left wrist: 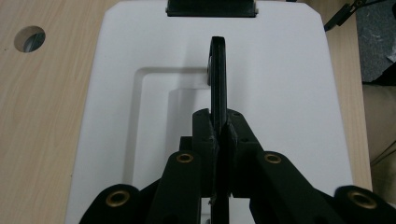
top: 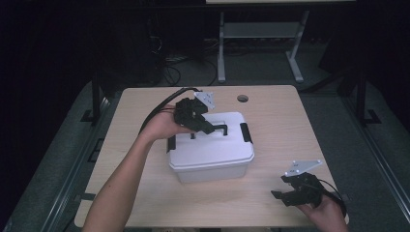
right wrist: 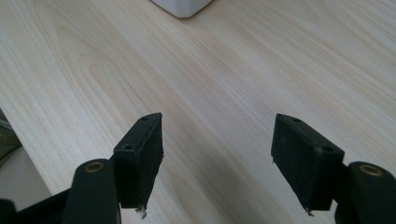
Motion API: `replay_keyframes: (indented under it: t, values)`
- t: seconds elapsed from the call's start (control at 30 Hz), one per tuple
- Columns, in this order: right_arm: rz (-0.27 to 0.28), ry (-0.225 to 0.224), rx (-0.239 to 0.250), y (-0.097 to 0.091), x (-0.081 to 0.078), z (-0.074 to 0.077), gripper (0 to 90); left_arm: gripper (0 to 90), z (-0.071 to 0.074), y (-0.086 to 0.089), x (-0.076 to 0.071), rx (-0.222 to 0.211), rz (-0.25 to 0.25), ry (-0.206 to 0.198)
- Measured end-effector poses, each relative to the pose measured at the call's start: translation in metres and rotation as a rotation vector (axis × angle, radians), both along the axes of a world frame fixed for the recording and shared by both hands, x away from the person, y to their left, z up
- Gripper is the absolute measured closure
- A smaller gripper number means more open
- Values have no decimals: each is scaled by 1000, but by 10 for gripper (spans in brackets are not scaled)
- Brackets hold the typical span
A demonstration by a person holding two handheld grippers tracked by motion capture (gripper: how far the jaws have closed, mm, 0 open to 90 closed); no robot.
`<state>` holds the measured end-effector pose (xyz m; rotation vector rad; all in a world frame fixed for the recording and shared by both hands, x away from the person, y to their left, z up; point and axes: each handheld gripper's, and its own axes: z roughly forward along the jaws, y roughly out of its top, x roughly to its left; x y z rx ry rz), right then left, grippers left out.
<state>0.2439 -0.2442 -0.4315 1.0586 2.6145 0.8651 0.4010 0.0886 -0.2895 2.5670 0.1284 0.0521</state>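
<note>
I see the pale wood-grain bench (top: 145, 193) carrying one white rectangular plastic storage box (top: 212, 159), which sits near the middle, slightly left of centre. Its white lid (left wrist: 289, 93) is on, so I cannot tell what is inside. A black latch (top: 246, 132) clips the lid at the box's right end. The slim black carrying handle (left wrist: 218, 74) stands upright out of the recess in the lid. My left gripper (left wrist: 219, 128) is closed on that handle, pads pressing it from both sides. My right gripper (right wrist: 217, 154) hovers over bare bench at the near right, well apart from the box, jaws spread with nothing between them.
</note>
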Motion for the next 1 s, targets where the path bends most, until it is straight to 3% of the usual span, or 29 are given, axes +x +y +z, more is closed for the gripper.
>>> replay_keyframes:
  t: [0.53,0.77,1.0]
  values:
    - [1,-3,1,-1,0,0,334,825,-1,3,1,-15,15,4]
    - [9,3,-4,3,2,-1,333,713,-6,2,-4,6,20,45]
    - [5,0,-4,3,2,0,333,655,1,4,-12,-15,0,37]
